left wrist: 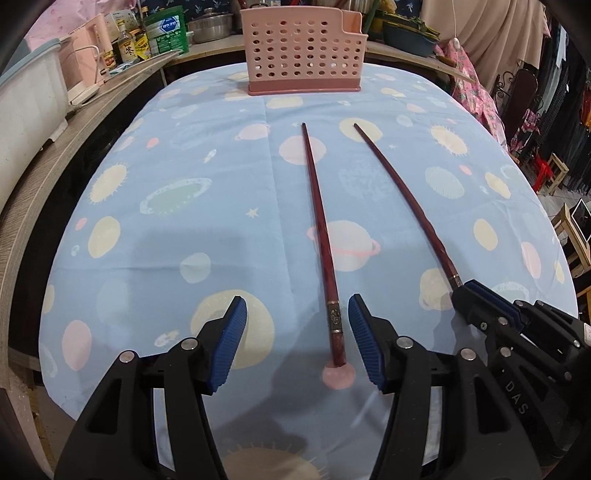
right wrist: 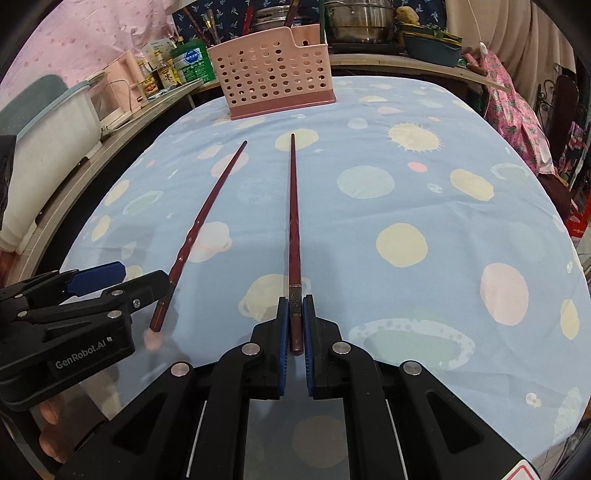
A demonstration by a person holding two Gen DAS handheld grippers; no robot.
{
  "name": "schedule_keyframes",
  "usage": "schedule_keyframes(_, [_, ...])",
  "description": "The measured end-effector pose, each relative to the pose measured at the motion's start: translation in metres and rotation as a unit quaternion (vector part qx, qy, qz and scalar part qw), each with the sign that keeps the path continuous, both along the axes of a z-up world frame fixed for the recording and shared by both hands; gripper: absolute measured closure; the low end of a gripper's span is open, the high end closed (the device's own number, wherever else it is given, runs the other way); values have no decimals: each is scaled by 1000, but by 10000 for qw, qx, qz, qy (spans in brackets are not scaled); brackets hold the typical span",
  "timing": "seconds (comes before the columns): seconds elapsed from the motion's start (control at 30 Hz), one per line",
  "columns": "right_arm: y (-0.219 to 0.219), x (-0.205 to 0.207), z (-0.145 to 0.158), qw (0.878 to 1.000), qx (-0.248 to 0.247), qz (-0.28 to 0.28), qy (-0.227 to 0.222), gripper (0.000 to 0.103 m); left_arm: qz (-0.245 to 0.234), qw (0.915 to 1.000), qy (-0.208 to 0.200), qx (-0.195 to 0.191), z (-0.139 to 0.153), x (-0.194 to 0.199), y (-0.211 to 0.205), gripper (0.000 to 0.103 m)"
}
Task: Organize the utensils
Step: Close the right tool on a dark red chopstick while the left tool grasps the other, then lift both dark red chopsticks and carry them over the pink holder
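Note:
Two dark red chopsticks lie on the blue planet-print tablecloth, tips pointing toward a pink perforated utensil holder [left wrist: 303, 50] at the far edge. My left gripper [left wrist: 295, 317] is open, its jaws on either side of the thick end of the left chopstick [left wrist: 320, 236], which sits nearer the right jaw. My right gripper [right wrist: 295, 310] is shut on the thick end of the right chopstick [right wrist: 294, 214], which still lies along the cloth. The right chopstick [left wrist: 402, 201] and right gripper [left wrist: 476, 295] also show in the left wrist view. The left chopstick [right wrist: 203, 225] and holder [right wrist: 271, 74] show in the right wrist view.
A wooden counter [left wrist: 44, 162] runs along the left with a white tub [left wrist: 26, 107], bottles [left wrist: 127, 46] and a pink appliance. Pots [right wrist: 360, 20] and a blue bowl [right wrist: 432, 50] stand behind the holder. Pink floral fabric [right wrist: 513, 110] hangs at the right.

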State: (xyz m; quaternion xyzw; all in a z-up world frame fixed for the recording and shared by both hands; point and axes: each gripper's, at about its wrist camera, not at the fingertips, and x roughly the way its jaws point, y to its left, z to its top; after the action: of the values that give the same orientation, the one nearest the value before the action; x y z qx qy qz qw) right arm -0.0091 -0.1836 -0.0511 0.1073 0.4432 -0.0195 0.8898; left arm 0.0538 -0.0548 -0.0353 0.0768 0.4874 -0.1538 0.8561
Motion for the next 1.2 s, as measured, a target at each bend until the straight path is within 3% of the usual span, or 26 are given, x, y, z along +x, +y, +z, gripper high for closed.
schedule_keyframes(0.3, [0, 0, 0, 10000, -4, 0, 0, 96, 9, 10000, 78, 5, -9, -1, 0, 52])
schedule_keyframes(0.5, [0, 0, 0, 10000, -5, 1, 1, 96, -1, 10000, 76, -37, -7, 0, 2, 76])
schedule_keyframes(0.57, [0, 0, 0, 10000, -6, 1, 1, 96, 3, 9999, 103, -57, -7, 1, 4, 91])
schedule_keyframes(0.63, [0, 0, 0, 10000, -5, 2, 3, 96, 4, 9998, 162, -115, -7, 3, 6, 96])
schedule_keyframes(0.87, [-2, -4, 8, 10000, 44, -27, -74, 96, 90, 9991, 217, -339, 7, 5, 16, 96])
schedule_keyframes(1.2, [-19, -5, 62, 9974, 141, -161, -691, 96, 270, 9961, -218, -811, 63, 14, 35, 96])
